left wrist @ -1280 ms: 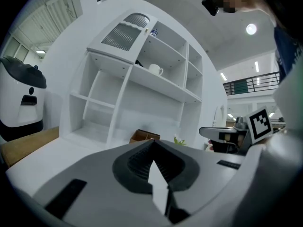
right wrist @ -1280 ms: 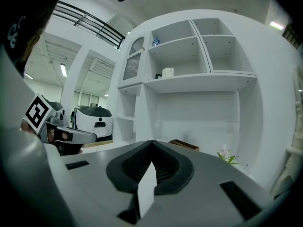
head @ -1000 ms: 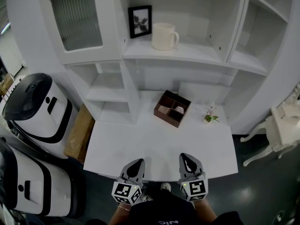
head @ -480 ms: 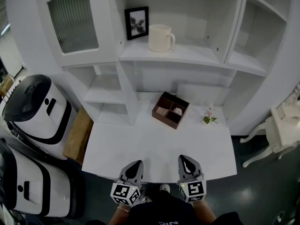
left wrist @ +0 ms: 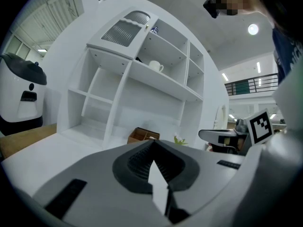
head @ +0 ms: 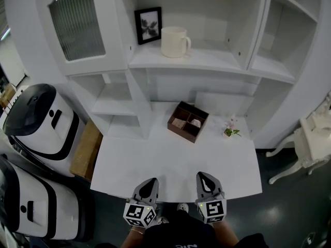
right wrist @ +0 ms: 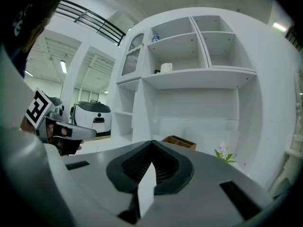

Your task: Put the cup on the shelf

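Here, open room: the white table (head: 170, 159) offers an unbroken surface from its near edge up to the brown box (head: 189, 121).
Table edges: the near edge lies just ahead of both grippers. The left edge runs beside a cardboard box (head: 88, 146) on the floor. The right edge drops to dark floor.
Far side: the table meets the shelf unit (head: 261, 30). The brown box and a small flower sprig (head: 231, 128) stand near the back, apart from each other.
Left flank: two white-and-black machines (head: 41, 118) stand beyond the cardboard box.
Cup: the cream cup (head: 174, 41) stands upright on the shelf (head: 207, 61) above the table, handle to the right, just beside a black picture frame (head: 148, 25) (contact between the two cannot be judged).
Left gripper: the left gripper (head: 150, 181) sits low at the near table edge and points roughly level toward the shelf unit. Its jaws are closed tip to tip and hold nothing.
Right gripper: the right gripper (head: 202, 175) is in the same pose, side by side with the left and apart from it. Its jaws are pressed together and empty.
Hands: only the wrists show behind the marker cubes, cut by the bottom edge of the head view.
Hard to make out: the contents of the brown box's compartments. The top of the shelf unit is cropped.
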